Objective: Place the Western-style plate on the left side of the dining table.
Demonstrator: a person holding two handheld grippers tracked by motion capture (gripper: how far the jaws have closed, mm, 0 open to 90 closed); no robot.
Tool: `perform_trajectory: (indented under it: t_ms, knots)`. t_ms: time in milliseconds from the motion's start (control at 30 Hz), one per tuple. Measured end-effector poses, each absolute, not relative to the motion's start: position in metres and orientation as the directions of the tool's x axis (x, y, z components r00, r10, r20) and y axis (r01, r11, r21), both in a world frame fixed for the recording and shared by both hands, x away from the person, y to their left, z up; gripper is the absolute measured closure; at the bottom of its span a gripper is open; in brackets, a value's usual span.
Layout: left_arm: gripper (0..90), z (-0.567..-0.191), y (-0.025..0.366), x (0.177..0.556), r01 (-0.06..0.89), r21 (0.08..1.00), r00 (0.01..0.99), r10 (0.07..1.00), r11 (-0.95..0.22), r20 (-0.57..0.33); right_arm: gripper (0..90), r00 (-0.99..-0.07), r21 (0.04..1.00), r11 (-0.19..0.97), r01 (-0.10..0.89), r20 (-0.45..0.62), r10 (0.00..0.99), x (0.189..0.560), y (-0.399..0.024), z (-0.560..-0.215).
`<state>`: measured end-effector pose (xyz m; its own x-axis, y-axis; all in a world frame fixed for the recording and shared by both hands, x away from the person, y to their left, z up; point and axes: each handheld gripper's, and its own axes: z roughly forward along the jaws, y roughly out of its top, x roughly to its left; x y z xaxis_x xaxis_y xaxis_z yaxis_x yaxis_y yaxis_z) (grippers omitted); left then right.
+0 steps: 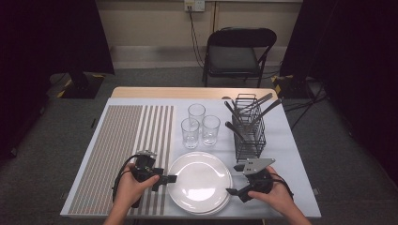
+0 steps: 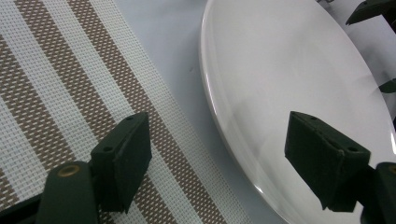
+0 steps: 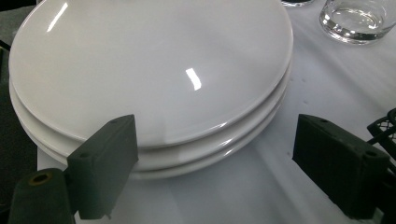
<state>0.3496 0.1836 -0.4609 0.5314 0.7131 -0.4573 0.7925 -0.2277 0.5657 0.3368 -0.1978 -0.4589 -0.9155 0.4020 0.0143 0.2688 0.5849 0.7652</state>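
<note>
White glossy ceramic plates [image 1: 201,182], three in a stack, sit at the near edge of the pale table [image 1: 286,140], centred between my two tools. My left gripper [image 1: 170,178] has its jaws spread apart, one over the striped woven placemat [image 1: 123,154], the other over the stack's left rim. My right gripper [image 1: 233,178], also spread and holding nothing, flanks the stack's right rim. Three clear drinking glasses [image 1: 200,125] stand beyond the plates, and a black wire cutlery basket [image 1: 248,131] stands far right. Bare tabletop lies between plates and glasses.
</note>
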Motion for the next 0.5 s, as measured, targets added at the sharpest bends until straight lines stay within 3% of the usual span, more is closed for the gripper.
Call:
perform_trajectory:
  t_ms: [500]
  knots:
    - [25.8,-0.4612,0.1820,0.3508,0.806,0.551,0.512,0.723,-0.217,-0.463,13.4,-0.913,0.772,0.581,0.257,-0.002,0.407,0.3360,-0.1951,-0.4599]
